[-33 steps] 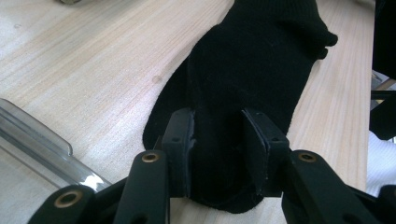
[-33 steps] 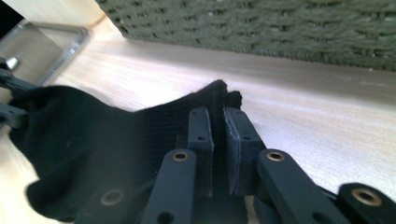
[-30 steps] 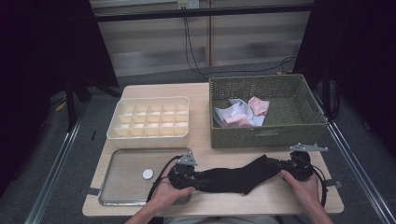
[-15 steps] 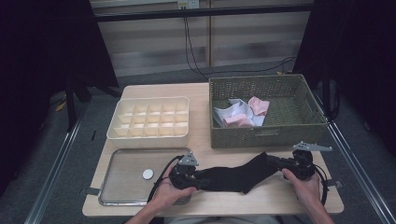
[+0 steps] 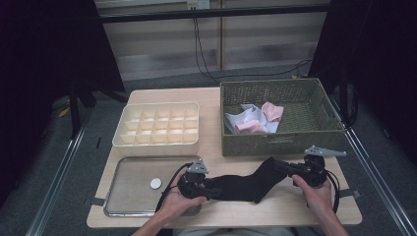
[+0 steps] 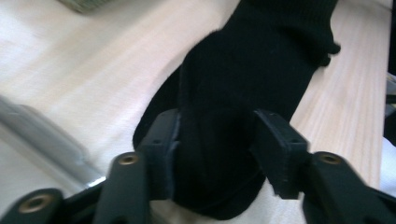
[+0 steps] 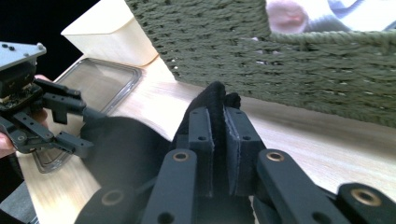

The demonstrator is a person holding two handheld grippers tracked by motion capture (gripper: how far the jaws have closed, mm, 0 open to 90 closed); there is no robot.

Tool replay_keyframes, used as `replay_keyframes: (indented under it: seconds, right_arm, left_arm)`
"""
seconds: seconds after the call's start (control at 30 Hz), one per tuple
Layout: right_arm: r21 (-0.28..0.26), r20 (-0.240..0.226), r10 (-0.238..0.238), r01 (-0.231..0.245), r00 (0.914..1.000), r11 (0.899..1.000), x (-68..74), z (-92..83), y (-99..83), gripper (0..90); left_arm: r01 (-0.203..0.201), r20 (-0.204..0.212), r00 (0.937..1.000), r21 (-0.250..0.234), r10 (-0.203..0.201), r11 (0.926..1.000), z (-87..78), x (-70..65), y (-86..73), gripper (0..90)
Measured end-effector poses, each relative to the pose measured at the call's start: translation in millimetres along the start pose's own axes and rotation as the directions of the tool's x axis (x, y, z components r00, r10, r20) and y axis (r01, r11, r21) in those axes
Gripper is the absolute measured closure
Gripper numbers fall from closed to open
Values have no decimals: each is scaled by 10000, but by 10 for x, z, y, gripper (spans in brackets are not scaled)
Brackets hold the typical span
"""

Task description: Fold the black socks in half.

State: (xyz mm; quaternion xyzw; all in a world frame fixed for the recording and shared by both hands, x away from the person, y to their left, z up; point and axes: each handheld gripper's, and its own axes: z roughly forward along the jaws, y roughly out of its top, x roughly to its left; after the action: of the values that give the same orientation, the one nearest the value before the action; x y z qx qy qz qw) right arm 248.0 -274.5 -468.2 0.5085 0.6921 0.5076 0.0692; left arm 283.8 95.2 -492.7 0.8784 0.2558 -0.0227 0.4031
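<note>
I have a black sock (image 5: 246, 184) stretched out flat on the near part of the wooden table (image 5: 216, 98), lying between my two hands and just in front of the green woven basket (image 5: 280, 145). My right gripper (image 5: 290, 168) has its jaws pinched together on one end of the sock; in the right gripper view the pads (image 7: 201, 140) squeeze a thin fold of black cloth (image 7: 212, 100) that sticks up past the tips. My left gripper (image 5: 209, 186) sits at the other end, beside the metal tray (image 5: 130, 196). Its jaws have just been opening, and the sock's end lies between them: in the left gripper view the cloth (image 6: 243, 93) touches one pad (image 6: 161, 144), while a slim gap shows at the other, so they no longer clamp it. From there the sock runs away across the bare wood toward my right hand (image 5: 314, 194). Behind the tray stands the cream divider box (image 5: 157, 125), and pale pink and white cloths (image 5: 255, 118) lie inside the basket.
</note>
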Motion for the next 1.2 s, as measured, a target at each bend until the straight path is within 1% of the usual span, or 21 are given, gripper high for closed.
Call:
replay_keyframes:
  seconds: [0.03, 0.07, 0.1, 0.13, 0.17, 0.2, 0.27, 0.3, 0.33, 0.37, 0.4, 0.43, 0.47, 0.5, 0.57, 0.6, 0.63, 0.7, 0.8, 1.1, 1.2]
  right_arm:
    - [31, 1, -31, 31, 10000, 10000, 6, 4, 1, 814]
    - [31, 0, -59, 59, 10000, 10000, 10, 5, 1, 814]
    - [23, -19, -87, 87, 10000, 10000, 12, 4, 3, 814]
    - [23, -19, -87, 87, 10000, 10000, 12, 4, 3, 814]
    - [17, -3, -63, 63, 10000, 10000, 12, -2, 7, 814]
    - [17, -3, -63, 63, 10000, 10000, 12, -2, 7, 814]
    - [36, 25, -62, 62, 10000, 10000, 6, -6, 9, 814]
    - [20, 28, -45, 45, 10000, 10000, 8, -8, 11, 814]
    - [-16, 20, -77, 77, 10000, 10000, 6, -10, 16, 814]
    - [0, 1, -54, 54, 10000, 10000, 9, -14, 21, 814]
    - [-10, -6, -33, 33, 10000, 10000, 11, -14, 25, 814]
    - [-29, -14, -31, 31, 10000, 10000, 10, -12, 30, 814]
    - [-29, -14, -31, 31, 10000, 10000, 10, -12, 30, 814]
    - [16, -23, -80, 80, 10000, 10000, 9, -5, 35, 814]
    - [44, -56, -94, 94, 9999, 9999, 20, 6, 47, 815]
    - [41, -70, -145, 145, 9999, 9999, 33, 10, 63, 814]
    - [-22, -133, -188, 187, 9997, 9998, 40, 8, 75, 815]
    - [-132, -251, -220, 216, 9994, 9997, 60, 5, 102, 816]
    - [-276, -453, -267, 254, 9986, 9993, 99, 22, 125, 816]
    - [-340, -758, -316, 291, 9966, 9990, 200, 86, 156, 816]
    - [-336, -994, -387, 355, 9943, 9988, 290, 155, 198, 817]
  left_arm:
    - [0, 0, 10000, 0, 0, 10000, 0, 0, 0, 507]
    - [214, -25, 9998, -438, -215, 9988, -79, 21, 12, 520]
    - [249, -9, 9997, -589, -250, 9980, -120, 31, 18, 540]
    - [249, -9, 9997, -589, -250, 9980, -120, 31, 18, 561]
    - [194, -189, 9996, -746, -209, 9970, -194, 42, 30, 572]
    - [194, -189, 9996, -746, -209, 9970, -194, 42, 30, 589]
    - [199, -62, 9998, -1013, -206, 9947, -254, 58, 41, 692]
    - [159, 81, 9999, -1037, -151, 9945, -270, 68, 41, 731]
    - [93, 402, 9992, -748, -63, 9972, -247, 78, 28, 754]
    - [161, 462, 9988, -484, -139, 9987, -212, 78, 19, 764]
    - [161, 462, 9988, -484, -139, 9987, -212, 78, 19, 765]
    - [145, 440, 9989, -14, -144, 9999, -127, 80, -4, 765]
    - [145, 440, 9989, -14, -144, 9999, -127, 80, -4, 765]
    - [0, 394, 9992, 155, -6, 9999, -76, 73, -9, 765]
    - [-7, 354, 9994, 254, -2, 9997, -25, 64, -10, 739]
    - [-132, 451, 9989, 328, 117, 9994, 16, 52, -8, 731]
    - [-143, 482, 9988, 257, 130, 9996, 34, 40, -5, 725]
    - [-272, 431, 9987, 309, 259, 9992, 51, 22, 3, 719]
    - [-239, 352, 9991, 283, 229, 9993, 62, 6, 6, 722]
    - [-234, 267, 9994, 122, 231, 9997, 103, -7, 13, 735]
    - [-265, 136, 9996, 33, 264, 9996, 129, -37, 22, 735]
